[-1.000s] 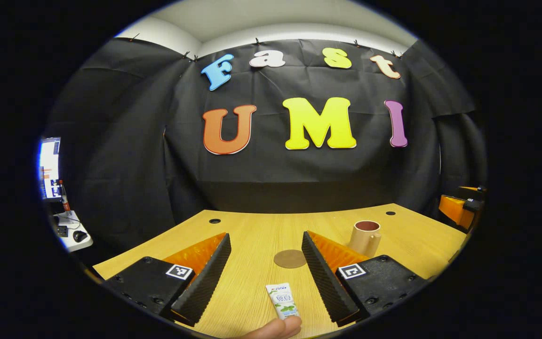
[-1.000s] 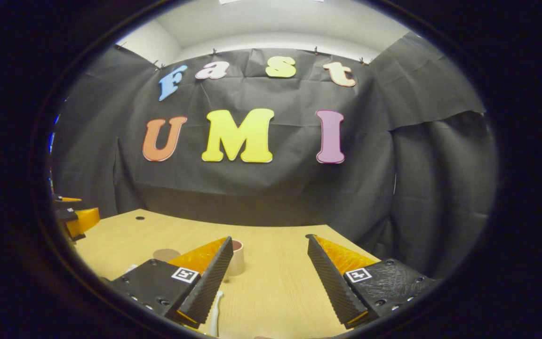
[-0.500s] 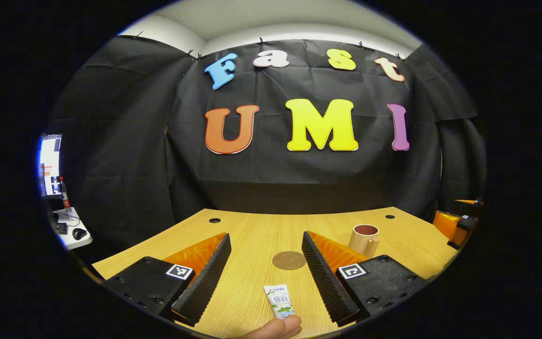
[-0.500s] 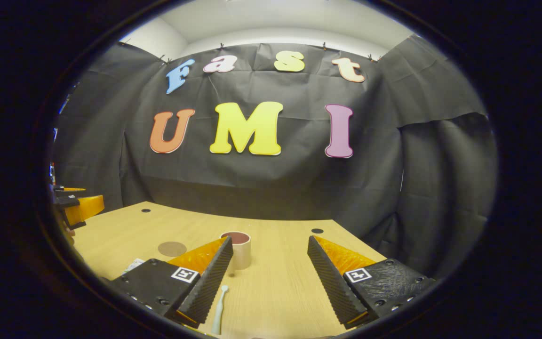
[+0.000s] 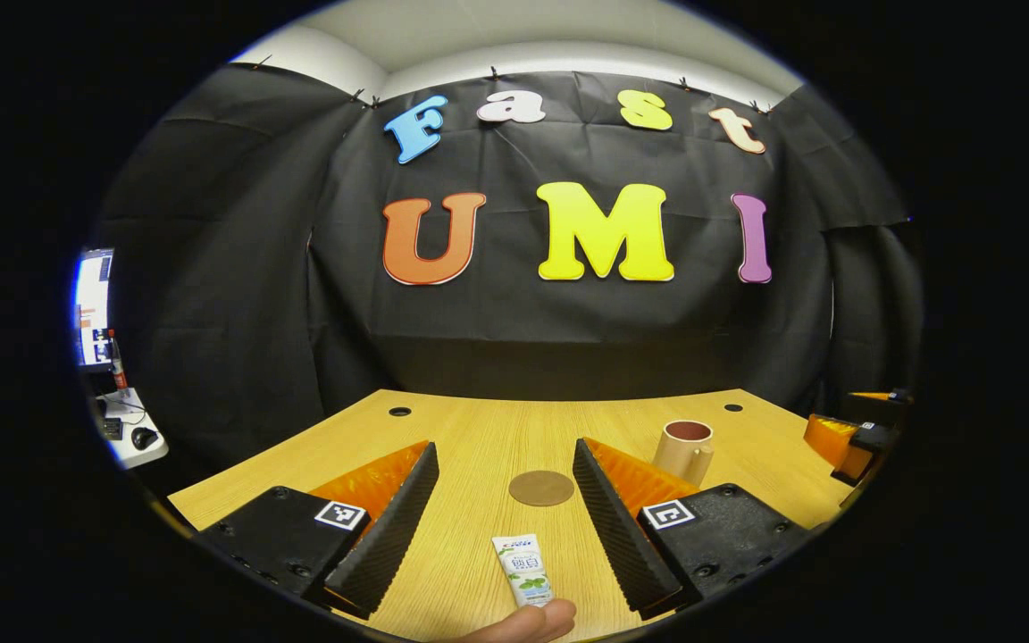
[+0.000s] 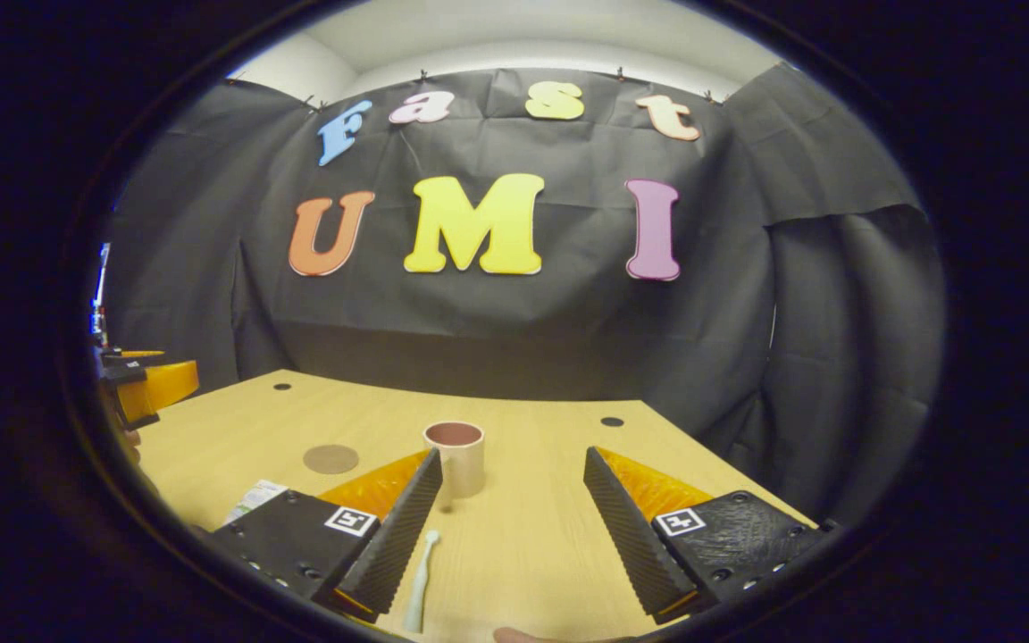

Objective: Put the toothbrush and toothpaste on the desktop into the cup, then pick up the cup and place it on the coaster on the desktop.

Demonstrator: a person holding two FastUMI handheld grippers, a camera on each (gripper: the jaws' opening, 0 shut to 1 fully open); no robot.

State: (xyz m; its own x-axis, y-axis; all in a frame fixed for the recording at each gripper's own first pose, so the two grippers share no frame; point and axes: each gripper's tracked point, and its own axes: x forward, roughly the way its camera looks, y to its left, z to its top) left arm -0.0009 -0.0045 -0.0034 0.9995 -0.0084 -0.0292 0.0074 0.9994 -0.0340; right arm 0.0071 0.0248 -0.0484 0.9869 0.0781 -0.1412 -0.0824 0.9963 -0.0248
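In the left gripper view, the left gripper [image 5: 504, 509] is seen held above the near edge of the desk [image 5: 479, 438] with its jaws spread wide and nothing between them. The toothpaste [image 5: 523, 570] is found lying flat at the near edge, in the gap between the fingers but untouched by them; a fingertip [image 5: 528, 622] is noted at its near end (contact cannot be confirmed). The coaster [image 5: 541, 488] is recorded just beyond the tube, toward the middle of the desk. The cup [image 5: 684, 451] is observed upright, well apart from the coaster, toward the far right corner.

In the right gripper view, the right gripper [image 6: 510, 513] is likewise seen spread wide and empty. The toothbrush [image 6: 418, 582] is found lying at the near edge, just beside the left-hand finger. The cup [image 6: 455, 458] is seen upright beyond it.
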